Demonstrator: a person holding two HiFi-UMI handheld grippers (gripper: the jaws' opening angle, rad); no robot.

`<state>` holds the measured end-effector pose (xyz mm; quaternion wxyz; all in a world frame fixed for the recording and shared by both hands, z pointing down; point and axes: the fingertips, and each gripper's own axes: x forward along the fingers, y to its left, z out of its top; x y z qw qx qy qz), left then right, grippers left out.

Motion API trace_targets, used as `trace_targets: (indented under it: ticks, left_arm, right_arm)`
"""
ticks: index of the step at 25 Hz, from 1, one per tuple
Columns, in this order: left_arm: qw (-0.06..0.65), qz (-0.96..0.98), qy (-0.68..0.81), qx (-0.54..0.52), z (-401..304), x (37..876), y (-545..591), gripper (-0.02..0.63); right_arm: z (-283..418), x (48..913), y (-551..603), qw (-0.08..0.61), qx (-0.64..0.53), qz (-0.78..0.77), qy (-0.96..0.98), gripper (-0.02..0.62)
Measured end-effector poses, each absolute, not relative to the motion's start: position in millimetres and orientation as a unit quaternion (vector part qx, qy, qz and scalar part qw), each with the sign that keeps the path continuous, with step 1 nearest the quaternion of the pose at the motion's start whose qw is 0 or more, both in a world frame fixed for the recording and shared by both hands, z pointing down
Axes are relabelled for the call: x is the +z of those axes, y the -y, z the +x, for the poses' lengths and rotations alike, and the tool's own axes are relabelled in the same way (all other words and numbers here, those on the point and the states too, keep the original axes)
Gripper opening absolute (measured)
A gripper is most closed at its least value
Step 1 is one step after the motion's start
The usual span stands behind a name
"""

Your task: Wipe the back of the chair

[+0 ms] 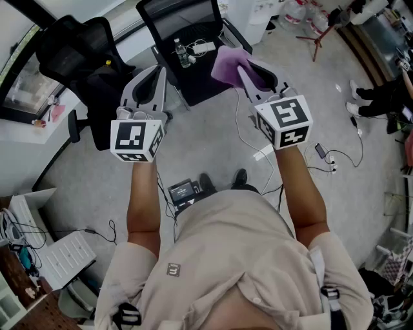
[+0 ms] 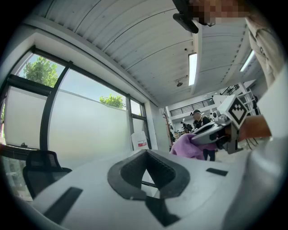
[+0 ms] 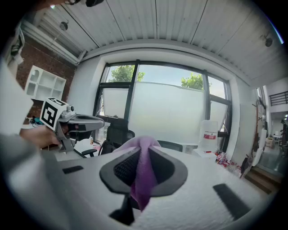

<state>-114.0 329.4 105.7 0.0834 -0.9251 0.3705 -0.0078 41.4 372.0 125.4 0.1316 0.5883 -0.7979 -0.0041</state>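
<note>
Two black office chairs stand on the floor ahead, and which one is meant cannot be told. The chair [image 1: 169,14] straight in front has a bottle [image 1: 182,53] on its seat, and its back is cut off by the top edge of the head view. A second chair [image 1: 77,45] sits to its left by the window. The right tongs [image 3: 143,152] pinch a purple cloth [image 3: 143,179] by a fold, the rest bunched over the tips and drooping below them, held in the air short of either back. The left tongs [image 2: 145,152] are pressed together at the tips with nothing between them. The cloth looks light, soft and limp, so it will likely wipe best spread flat under the tips. A mesh back would probably give under pressure, and the chair may swivel or roll, so steadying the back's top edge with the left tongs seems wise. The white things beside the bottle are too small to name.
</note>
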Motion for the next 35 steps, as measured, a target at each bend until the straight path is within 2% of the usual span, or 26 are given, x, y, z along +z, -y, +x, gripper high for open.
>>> trace_targets:
  ticks: [16,24,35]
  left_arm:
    - [0.08,-0.928,-0.363,-0.007,-124.2,113.0,-307.1,0.008]
    - [0.077,-0.931,-0.357,-0.005,-127.1,117.0,-290.9,0.008]
    - [0.074,-0.92,-0.383,-0.029,-95.8,129.0,-232.4,0.008]
  right_arm:
    - [33.2,133.9,-349.6,0.129,0.007,0.595,0.793,0.038]
    - [28.8,130.2,-328.7,0.096,0.021,0.597,0.796,0.044]
    - [67.2,143.9,-250.1,0.085,0.031,0.573,0.814,0.043]
